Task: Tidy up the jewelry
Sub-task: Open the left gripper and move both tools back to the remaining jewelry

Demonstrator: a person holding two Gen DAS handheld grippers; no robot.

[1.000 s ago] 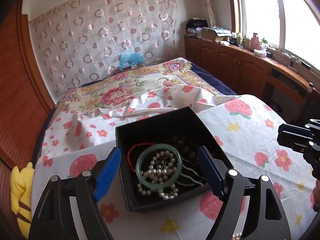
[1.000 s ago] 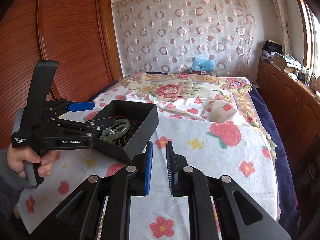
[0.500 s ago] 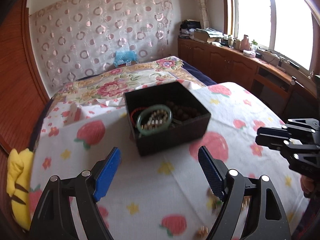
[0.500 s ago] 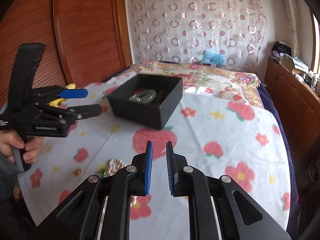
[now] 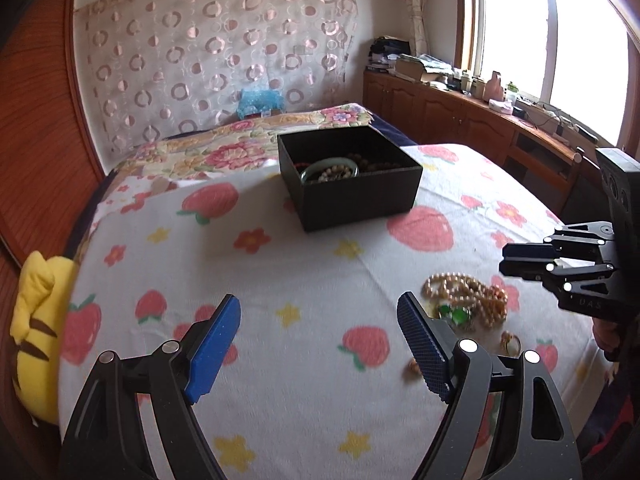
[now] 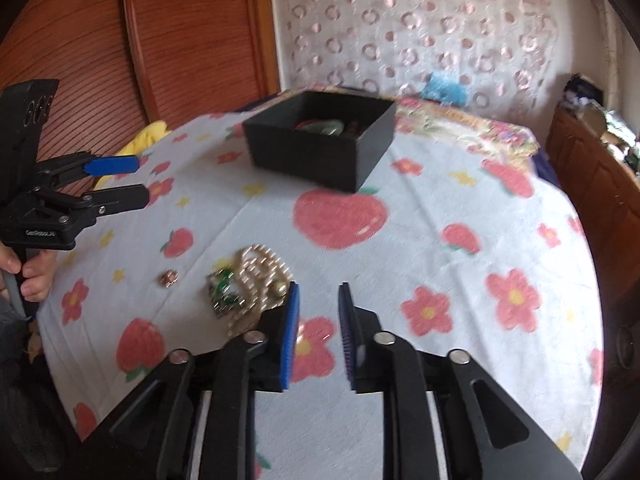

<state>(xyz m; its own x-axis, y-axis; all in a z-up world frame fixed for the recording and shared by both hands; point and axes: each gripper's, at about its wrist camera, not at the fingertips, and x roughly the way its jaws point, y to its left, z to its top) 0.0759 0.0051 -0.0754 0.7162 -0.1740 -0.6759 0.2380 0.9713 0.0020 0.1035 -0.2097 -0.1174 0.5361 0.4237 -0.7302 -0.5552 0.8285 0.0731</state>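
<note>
A black open box (image 5: 352, 178) holds a green bangle (image 5: 328, 168), pearls and dark beads; it also shows in the right wrist view (image 6: 320, 142). A pile of pearl necklace (image 5: 466, 294) with a green-stone piece (image 5: 454, 314) lies on the cloth, seen too in the right wrist view (image 6: 260, 270). My left gripper (image 5: 320, 344) is open and empty, the pile beside its right finger. My right gripper (image 6: 318, 332) is slightly open and empty, just right of the pile; it also shows in the left wrist view (image 5: 520, 262).
A small gold bead (image 6: 168, 278) and a gold ring (image 5: 510, 340) lie loose near the pile. A yellow plush toy (image 5: 34, 320) sits at the left edge. A flowered white cloth (image 5: 280, 260) covers the surface. A wooden cabinet (image 5: 460, 116) runs along the right wall.
Both grippers have pulled back from the box toward me. The loose pearl pile has come into view near them. The right gripper's jaws have parted a little.
</note>
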